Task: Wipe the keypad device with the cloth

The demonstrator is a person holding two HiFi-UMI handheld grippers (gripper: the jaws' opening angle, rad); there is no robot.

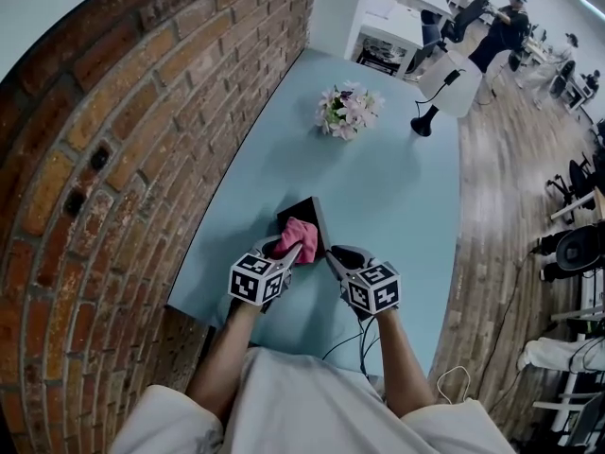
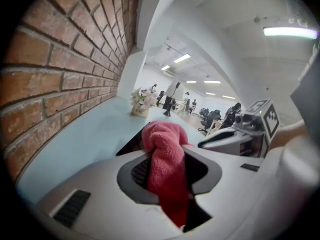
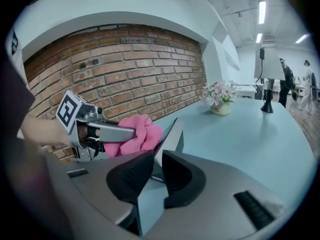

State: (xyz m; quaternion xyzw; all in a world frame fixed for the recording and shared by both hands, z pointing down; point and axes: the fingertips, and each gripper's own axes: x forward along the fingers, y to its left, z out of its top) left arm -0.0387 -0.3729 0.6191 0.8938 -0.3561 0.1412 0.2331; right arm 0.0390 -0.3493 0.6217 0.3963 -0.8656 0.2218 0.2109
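Table (image 1: 397, 206) along brick wall (image 1: 113, 159); left tool (image 2: 167, 171) grips cloth (image 2: 161, 146).

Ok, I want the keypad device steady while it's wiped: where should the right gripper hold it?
By its thin near edge, from the person's side. The keypad device is a flat slab tilted up, so that edge fits the jaws and leaves its face free for the cloth. The right gripper appears shut there.

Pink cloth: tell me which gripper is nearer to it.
Left. The left gripper is shut on the pink cloth. The right gripper sits just beside it, clamped on the edge of the keypad device.
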